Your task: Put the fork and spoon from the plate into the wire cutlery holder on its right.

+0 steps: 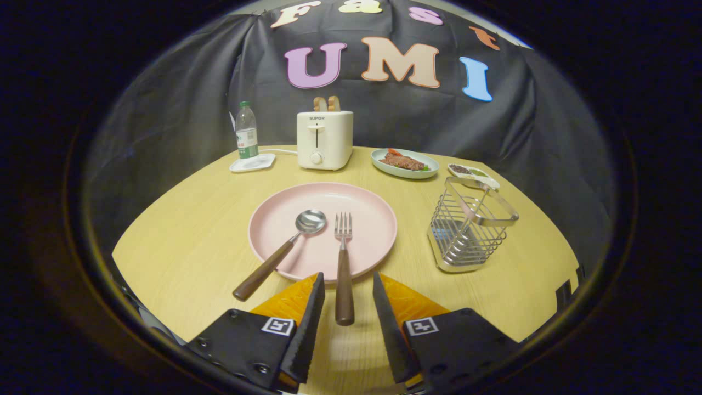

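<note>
Gripper (347, 285) spread, fingers apart and not pressing on anything. The brown wooden handle of the steel fork (344, 274) lies in the gap between the fingers, clear of both; handle end overhangs the plate rim toward the near edge of the table, tines resting on the plate and pointing toward the far edge.

Fork head sits on the round pale pink plate (373, 219), just ahead of the fingers, near the middle of the light wooden table (186, 247). Steel spoon with brown wooden handle (282, 252) lies on the same plate to the left of the fork, bowl near the fork tines, handle angled out over the rim toward the near left.

Silver wire cutlery holder (466, 230) stands upright on the table just right of the plate, apart from it.

Toward the far edge: clear plastic water bottle with green cap (246, 131) standing on a small white tray (253, 163) at the left; cream two-slot toaster (324, 140) with bread slices showing in its slots, beside it; pale green oval dish holding food (406, 163) to the right; small white condiment dish (473, 174) behind the holder.
</note>
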The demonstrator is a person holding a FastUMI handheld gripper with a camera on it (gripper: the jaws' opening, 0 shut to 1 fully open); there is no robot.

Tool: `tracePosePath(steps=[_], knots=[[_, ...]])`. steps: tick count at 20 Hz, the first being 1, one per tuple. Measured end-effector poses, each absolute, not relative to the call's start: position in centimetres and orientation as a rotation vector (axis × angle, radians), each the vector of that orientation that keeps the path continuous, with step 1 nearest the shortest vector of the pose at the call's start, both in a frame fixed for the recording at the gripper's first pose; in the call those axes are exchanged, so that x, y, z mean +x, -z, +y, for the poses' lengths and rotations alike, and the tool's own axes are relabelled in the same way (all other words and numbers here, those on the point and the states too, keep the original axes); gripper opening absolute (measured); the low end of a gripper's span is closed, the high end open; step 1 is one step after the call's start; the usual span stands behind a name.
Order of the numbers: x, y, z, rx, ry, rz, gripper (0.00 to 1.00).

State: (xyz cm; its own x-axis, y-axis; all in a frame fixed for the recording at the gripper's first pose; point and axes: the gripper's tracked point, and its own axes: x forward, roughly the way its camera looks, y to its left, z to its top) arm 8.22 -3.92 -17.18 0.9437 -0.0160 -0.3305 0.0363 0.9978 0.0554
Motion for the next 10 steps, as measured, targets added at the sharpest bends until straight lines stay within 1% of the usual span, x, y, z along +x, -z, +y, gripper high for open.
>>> tracePosePath(steps=[4,5,10], knots=[[8.35,17.41,-3.15,0.072,-0.006,0.355,0.24],[8.35,17.51,-3.24,0.070,-0.005,0.364,0.20],[8.53,17.26,-3.08,0.036,-0.011,0.380,0.11]])
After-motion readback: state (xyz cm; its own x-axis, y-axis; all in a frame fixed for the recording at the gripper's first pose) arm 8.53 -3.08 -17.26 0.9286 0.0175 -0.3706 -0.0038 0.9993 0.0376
